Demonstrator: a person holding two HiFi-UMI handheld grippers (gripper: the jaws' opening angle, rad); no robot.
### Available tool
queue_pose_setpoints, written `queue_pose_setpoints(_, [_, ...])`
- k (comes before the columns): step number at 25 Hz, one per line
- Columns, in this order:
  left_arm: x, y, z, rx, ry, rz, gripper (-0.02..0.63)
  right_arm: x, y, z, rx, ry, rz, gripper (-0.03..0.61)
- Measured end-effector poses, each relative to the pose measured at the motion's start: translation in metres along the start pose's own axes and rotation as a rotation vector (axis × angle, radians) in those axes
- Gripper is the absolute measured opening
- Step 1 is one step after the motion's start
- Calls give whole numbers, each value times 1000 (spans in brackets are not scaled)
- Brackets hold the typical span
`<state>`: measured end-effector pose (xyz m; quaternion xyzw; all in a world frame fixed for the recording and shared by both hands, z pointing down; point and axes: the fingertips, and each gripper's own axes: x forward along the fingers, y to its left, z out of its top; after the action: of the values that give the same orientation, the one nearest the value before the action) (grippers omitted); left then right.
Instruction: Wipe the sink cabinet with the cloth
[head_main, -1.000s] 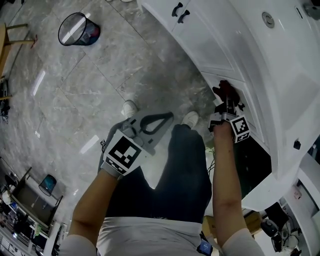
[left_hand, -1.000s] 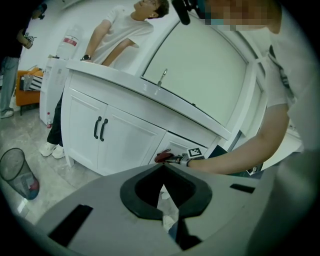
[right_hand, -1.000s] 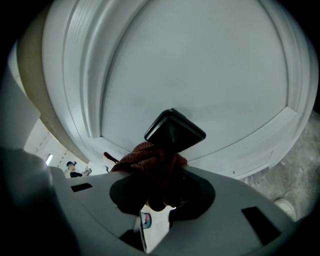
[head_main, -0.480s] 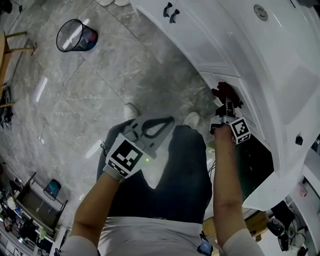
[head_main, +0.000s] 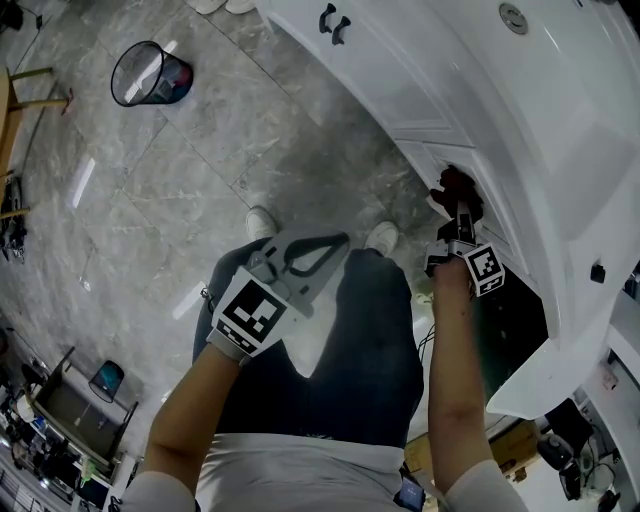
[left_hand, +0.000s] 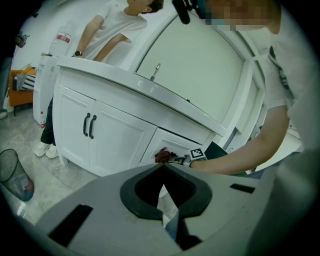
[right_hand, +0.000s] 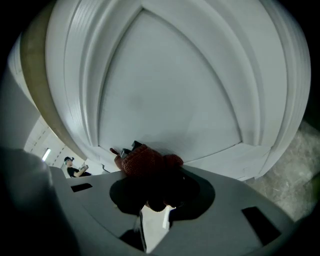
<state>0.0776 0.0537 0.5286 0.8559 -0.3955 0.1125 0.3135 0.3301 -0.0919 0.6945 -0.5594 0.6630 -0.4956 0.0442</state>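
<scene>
Head view, from the left: the left gripper (head_main: 325, 245) hangs idle over the person's legs (head_main: 370, 340), jaws together on nothing; the right gripper (head_main: 461, 214) is clamped on the dark red cloth (head_main: 455, 185), which seems to press on the front of the white sink cabinet (head_main: 390, 80). I judge the wiping is in hand; the next move calls for a steady stroke along that front, with firm pressure.

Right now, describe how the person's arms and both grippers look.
Both grippers are grey plastic with black-lined jaws. The left gripper wears a marker cube with black-and-white squares; the right gripper has its own cube. The forearms are bare below short white sleeves.
</scene>
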Motion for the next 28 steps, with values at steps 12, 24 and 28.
queue_pose_setpoints(12, [-2, -12, 0, -6, 8, -8, 11, -32, -20, 19, -47, 20, -80, 101])
queue_pose_setpoints(24, [-8, -24, 9, -31, -15, -8, 11, -64, 0, 43, -9, -32, -72, 101])
queue_pose_setpoints(28, [-12, -24, 8, -50, -24, 2, 11, -68, 13, 48, -28, -38, -65, 101])
